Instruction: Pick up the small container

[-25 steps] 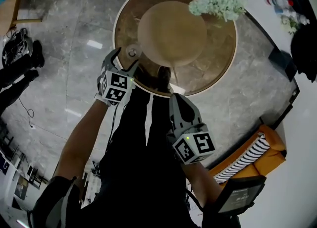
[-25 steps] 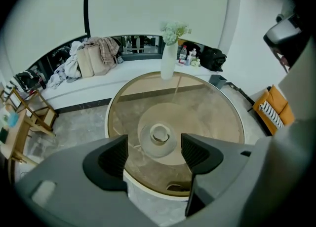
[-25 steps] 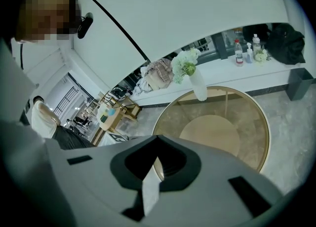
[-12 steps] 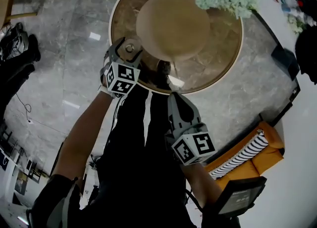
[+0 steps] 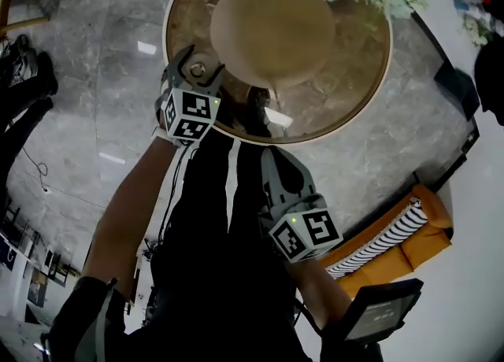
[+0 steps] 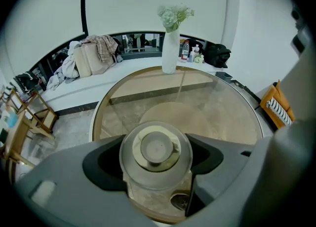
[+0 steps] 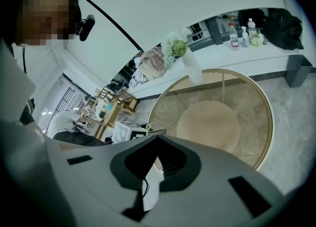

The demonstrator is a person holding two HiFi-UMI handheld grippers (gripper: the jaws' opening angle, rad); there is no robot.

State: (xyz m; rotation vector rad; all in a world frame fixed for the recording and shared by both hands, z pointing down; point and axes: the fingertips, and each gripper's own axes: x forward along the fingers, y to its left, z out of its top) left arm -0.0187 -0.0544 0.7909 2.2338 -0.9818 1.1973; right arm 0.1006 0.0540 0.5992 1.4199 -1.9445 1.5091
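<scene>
Left gripper (image 5: 198, 70) clamped on small container (image 6: 156, 151) at table (image 5: 350, 77) rim, right gripper (image 5: 268, 160) closed (empty).

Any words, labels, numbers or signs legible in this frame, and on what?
None can be read.
On the marker cubes: only black-and-white square patterns, no text.
On the bottles on the far ledge: labels too small to read.
On the small container: no print visible.

Tabletop (image 6: 222, 117) open beyond small container (image 6: 156, 154); vase (image 6: 170, 48) well apart, far rim.
</scene>
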